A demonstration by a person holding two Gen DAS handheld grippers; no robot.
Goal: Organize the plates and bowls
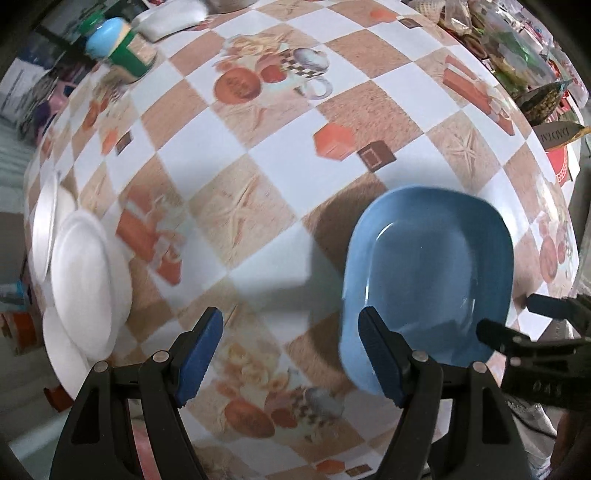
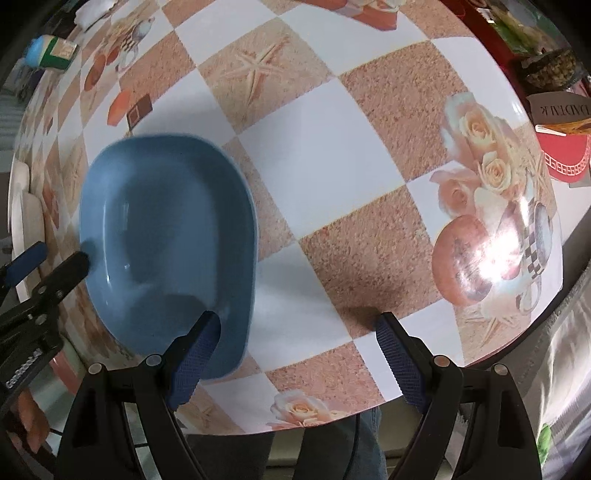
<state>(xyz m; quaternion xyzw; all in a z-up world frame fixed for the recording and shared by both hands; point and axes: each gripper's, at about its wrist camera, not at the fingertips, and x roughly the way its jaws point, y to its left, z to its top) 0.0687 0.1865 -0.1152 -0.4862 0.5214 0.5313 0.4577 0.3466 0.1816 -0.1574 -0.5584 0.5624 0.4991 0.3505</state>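
A light blue rounded bowl [image 1: 428,273] [image 2: 166,240] rests upright on the chequered tablecloth [image 1: 280,155], between the two grippers. My left gripper [image 1: 290,354] is open; its right finger [image 1: 380,354] overlaps the bowl's near left rim. My right gripper [image 2: 297,362] is open too, and its left finger [image 2: 195,362] overlaps the bowl's near right rim. Each view catches the other gripper at its side edge: the right gripper [image 1: 506,315] and the left gripper [image 2: 62,254]. A stack of white plates and bowls [image 1: 81,280] [image 2: 22,206] sits at the table's left edge.
A green bottle with a blue cap [image 1: 118,48] [image 2: 51,50] and a white bundle [image 1: 166,18] lie at the far left. Packets and clutter [image 1: 517,48] and a red box [image 2: 565,158] crowd the right side. The table's near edge [image 2: 369,402] curves close, with a person's legs below.
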